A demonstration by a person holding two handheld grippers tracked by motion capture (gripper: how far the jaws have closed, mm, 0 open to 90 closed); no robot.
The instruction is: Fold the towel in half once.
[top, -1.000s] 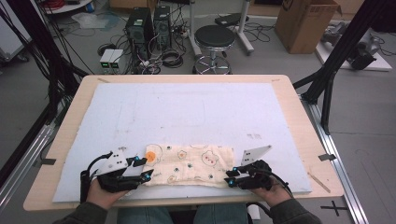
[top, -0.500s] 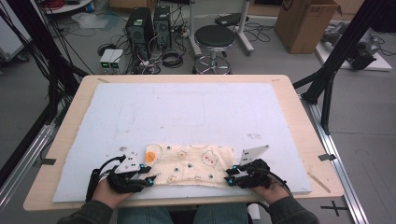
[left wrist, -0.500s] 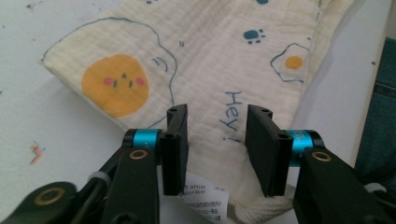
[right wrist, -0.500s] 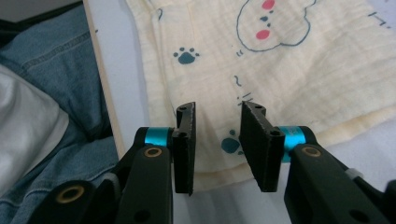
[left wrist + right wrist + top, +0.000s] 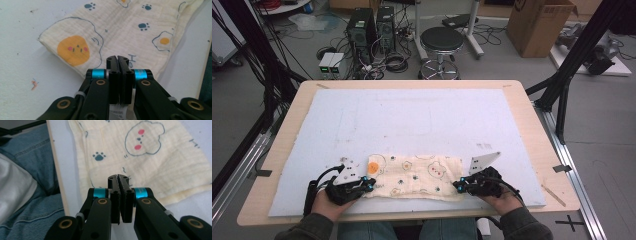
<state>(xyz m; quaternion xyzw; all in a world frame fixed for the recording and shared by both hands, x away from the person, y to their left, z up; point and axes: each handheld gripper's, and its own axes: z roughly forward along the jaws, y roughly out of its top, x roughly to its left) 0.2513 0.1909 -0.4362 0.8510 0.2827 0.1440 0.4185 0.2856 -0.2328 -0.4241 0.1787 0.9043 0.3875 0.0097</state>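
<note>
Both jaws have just been closing: left gripper (image 5: pixel 368 187) and right gripper (image 5: pixel 458 185) are now clamping the folded printed cloth (image 5: pixel 414 176) at its near corners. Grasping looks finished; lifting or folding is remaining.

Lab, computer towers (image 5: pixel 372 25), tangled cables (image 5: pixel 387 62), stool (image 5: pixel 441 42), cardboard box (image 5: pixel 539 25), black rig frame (image 5: pixel 584 45)

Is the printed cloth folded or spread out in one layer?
Folded. The cloth lies flat as a narrow strip, and its end near the orange face shows a thick, doubled edge.
</note>
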